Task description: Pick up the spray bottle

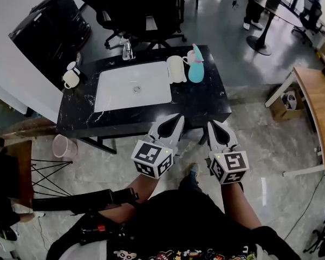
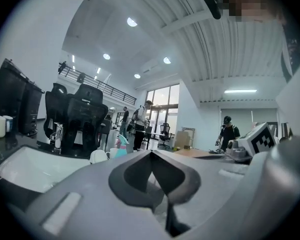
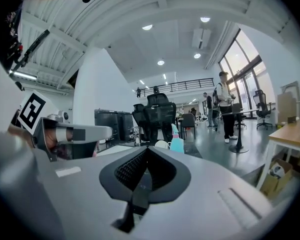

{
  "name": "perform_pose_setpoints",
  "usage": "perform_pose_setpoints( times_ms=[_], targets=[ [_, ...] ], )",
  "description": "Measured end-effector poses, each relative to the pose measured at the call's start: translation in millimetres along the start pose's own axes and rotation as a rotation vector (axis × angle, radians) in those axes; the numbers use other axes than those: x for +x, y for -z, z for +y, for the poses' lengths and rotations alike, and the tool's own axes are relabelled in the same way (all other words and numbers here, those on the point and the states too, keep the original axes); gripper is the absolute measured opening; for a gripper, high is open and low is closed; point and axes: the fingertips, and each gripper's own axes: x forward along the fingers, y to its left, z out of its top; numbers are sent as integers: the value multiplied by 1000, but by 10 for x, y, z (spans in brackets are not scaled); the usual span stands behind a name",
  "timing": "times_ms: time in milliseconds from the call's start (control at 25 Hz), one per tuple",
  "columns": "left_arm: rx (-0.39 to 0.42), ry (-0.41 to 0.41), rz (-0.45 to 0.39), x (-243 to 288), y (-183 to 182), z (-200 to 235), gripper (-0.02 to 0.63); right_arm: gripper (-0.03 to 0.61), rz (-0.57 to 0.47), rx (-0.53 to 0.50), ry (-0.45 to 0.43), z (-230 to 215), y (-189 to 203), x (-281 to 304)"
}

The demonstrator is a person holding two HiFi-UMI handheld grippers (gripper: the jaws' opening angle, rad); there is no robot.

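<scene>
The spray bottle (image 1: 195,64), teal with a pink head, stands upright at the far right of the black marble table (image 1: 206,104). In the left gripper view the spray bottle (image 2: 121,148) peeks over the jaws, left of centre. In the right gripper view the spray bottle (image 3: 177,141) stands just above the jaw tips. My left gripper (image 1: 177,118) and right gripper (image 1: 213,124) hover side by side over the table's near edge, well short of the bottle. Both are shut and hold nothing.
A white sink basin (image 1: 133,85) fills the table's middle, with a white jug (image 1: 176,69) beside the bottle, a mug (image 1: 70,79) far left and a faucet (image 1: 127,50) behind. Office chairs (image 1: 138,15) stand beyond. A wooden desk (image 1: 317,107) is right, a pink bin (image 1: 61,145) left.
</scene>
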Motion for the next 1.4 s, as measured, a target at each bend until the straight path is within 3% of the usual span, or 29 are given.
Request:
perform_pose_setpoints(
  times_ms=[240, 520, 680, 840, 1400],
  targets=[
    [12, -45, -6, 800, -108, 240, 0, 23, -7, -12, -76, -532, -169, 665],
    [11, -116, 7, 1265, -174, 619, 0, 23, 20, -22, -151, -898, -215, 1329],
    [12, -127, 23, 1439, -124, 928, 0, 23, 23, -28, -154, -949, -167, 1673],
    [1, -94, 30, 1646, -96, 1149, 0, 25, 15, -22, -93, -1038, -135, 2000],
    [3, -15, 89, 2074, -50, 1532, 0, 223, 16, -66, -61, -1378, -78, 2856]
  ],
)
